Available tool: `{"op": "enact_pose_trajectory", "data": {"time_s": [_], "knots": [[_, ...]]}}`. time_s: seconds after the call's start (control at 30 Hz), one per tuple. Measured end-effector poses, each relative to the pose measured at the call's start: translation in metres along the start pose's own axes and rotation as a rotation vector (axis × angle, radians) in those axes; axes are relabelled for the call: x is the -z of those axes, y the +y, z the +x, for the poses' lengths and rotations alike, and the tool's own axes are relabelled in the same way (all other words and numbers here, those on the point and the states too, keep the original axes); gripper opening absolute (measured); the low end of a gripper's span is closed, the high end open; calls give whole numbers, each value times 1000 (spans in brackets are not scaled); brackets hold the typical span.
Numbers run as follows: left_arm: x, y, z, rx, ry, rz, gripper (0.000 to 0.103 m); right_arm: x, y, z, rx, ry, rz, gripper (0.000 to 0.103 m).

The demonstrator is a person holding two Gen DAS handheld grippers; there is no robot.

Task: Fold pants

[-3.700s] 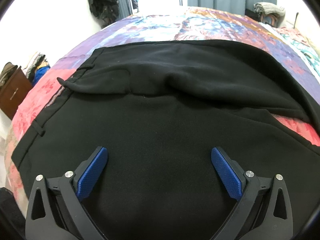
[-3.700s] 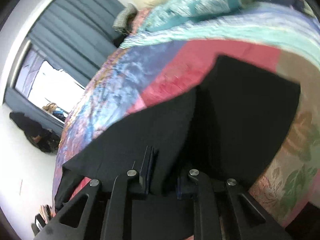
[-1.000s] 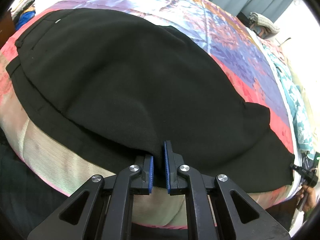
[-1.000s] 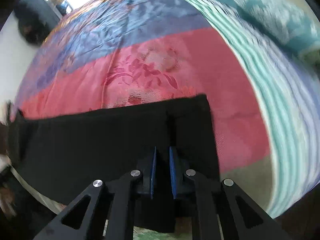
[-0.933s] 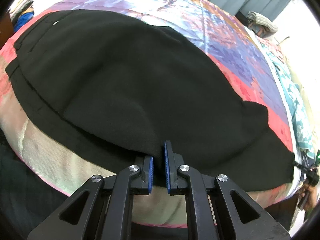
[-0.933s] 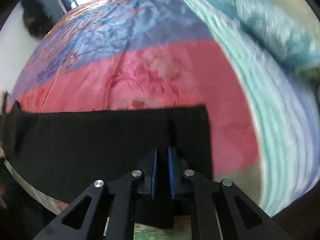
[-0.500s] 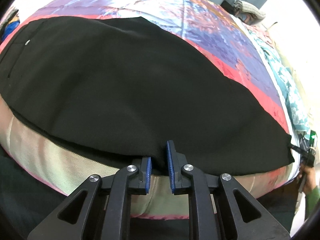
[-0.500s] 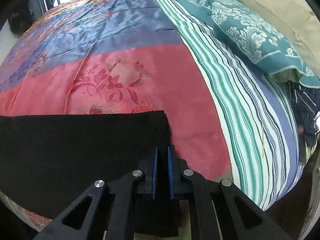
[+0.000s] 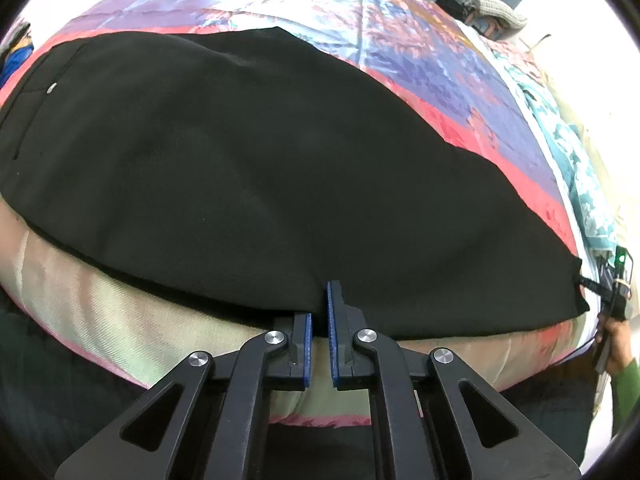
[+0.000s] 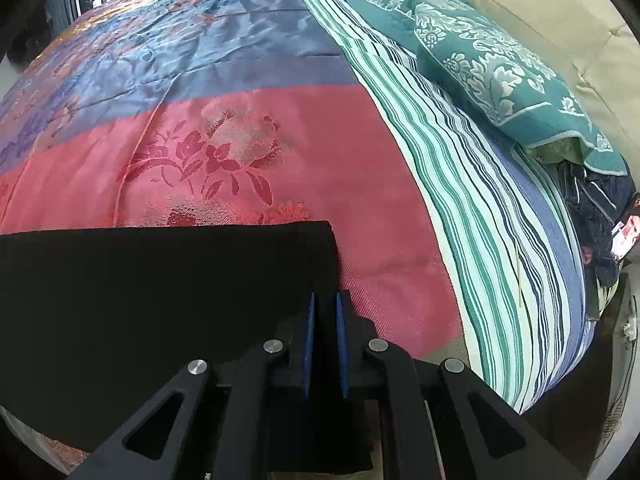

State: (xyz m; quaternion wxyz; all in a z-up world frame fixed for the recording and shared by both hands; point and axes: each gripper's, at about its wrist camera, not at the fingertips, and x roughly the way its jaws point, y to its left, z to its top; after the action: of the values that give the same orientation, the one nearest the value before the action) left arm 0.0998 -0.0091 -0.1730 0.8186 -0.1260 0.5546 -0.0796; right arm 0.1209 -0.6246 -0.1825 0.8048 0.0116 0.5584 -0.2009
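Pants [image 9: 248, 168], black and folded lengthwise, lie spread along the near edge of the bed [image 9: 420, 60], waistband end far to the left and hem end to the right. That long flat lie suits a next fold across their length, I judge.

Left gripper [image 9: 318, 312] sits at the pants' near edge about midway along, its blue fingers [image 9: 307, 332] clenched on the black cloth; the pinch seems meant to keep the stacked layers aligned while the fabric is drawn taut.

Further right along the pants, the right gripper [image 10: 322, 320] is clamped on the hem end, just inside the corner, with cloth running between its fingers [image 10: 308, 332]. Holding the two ends apart keeps the leg flat on the quilt.

Beyond the hem corner, a striped sheet [image 10: 480, 200] and a teal pillow [image 10: 500, 72] lie clear of the pants.
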Motion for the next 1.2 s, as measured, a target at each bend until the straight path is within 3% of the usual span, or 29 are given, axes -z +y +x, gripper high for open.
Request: {"op": "enact_pose_trajectory", "data": {"time_s": [0.13,0.2,0.23,0.3,0.33,0.37,0.47,0.53,0.63,0.7,0.73,0.77,0.8,0.83,0.9,1.03,1.1,1.17,1.2], "knots": [[0,0,0,-1,12,7,5,-1,1,1,12,5,-3,12],[1,-3,-3,-26,13,32,10,0,0,0,6,-1,12,16],[2,-6,-6,-52,13,45,17,0,-2,-2,2,-6,25,20],[8,-11,-18,-119,30,80,54,2,-7,-6,-23,-18,54,45],[11,-12,-26,-130,31,90,76,5,-12,-10,-44,-29,82,70],[14,-10,-39,-121,3,92,78,8,-14,-16,-51,-47,107,78],[2,4,-80,-67,-136,88,83,18,-17,-43,-31,-122,155,78],[-25,21,-93,-98,-231,67,94,25,-7,-67,-43,-184,158,78],[-80,63,-76,-182,-268,-24,94,31,22,-96,-111,-254,138,78],[-99,89,-46,-276,-231,-56,82,36,48,-108,-181,-276,125,80],[-104,102,-23,-347,-158,-52,65,40,65,-110,-222,-278,118,82],[-102,110,-7,-398,-84,-40,56,45,79,-110,-253,-275,114,83],[-93,116,2,-426,-54,-15,56,50,95,-108,-292,-264,111,83],[-84,114,-6,-434,-91,11,56,57,111,-103,-329,-244,105,83],[-67,107,-15,-481,-73,64,56,66,132,-92,-358,-206,98,83],[-57,108,-32,-449,-69,28,64,81,160,-59,-386,-113,115,84],[-71,104,-42,-370,-113,-14,70,81,161,-58,-380,-130,112,87],[-93,98,-36,-340,-143,-22,84,81,162,-57,-389,-126,101,93],[-110,91,-31,-332,-158,-10,84,83,164,-56,-386,-131,88,94]]}}
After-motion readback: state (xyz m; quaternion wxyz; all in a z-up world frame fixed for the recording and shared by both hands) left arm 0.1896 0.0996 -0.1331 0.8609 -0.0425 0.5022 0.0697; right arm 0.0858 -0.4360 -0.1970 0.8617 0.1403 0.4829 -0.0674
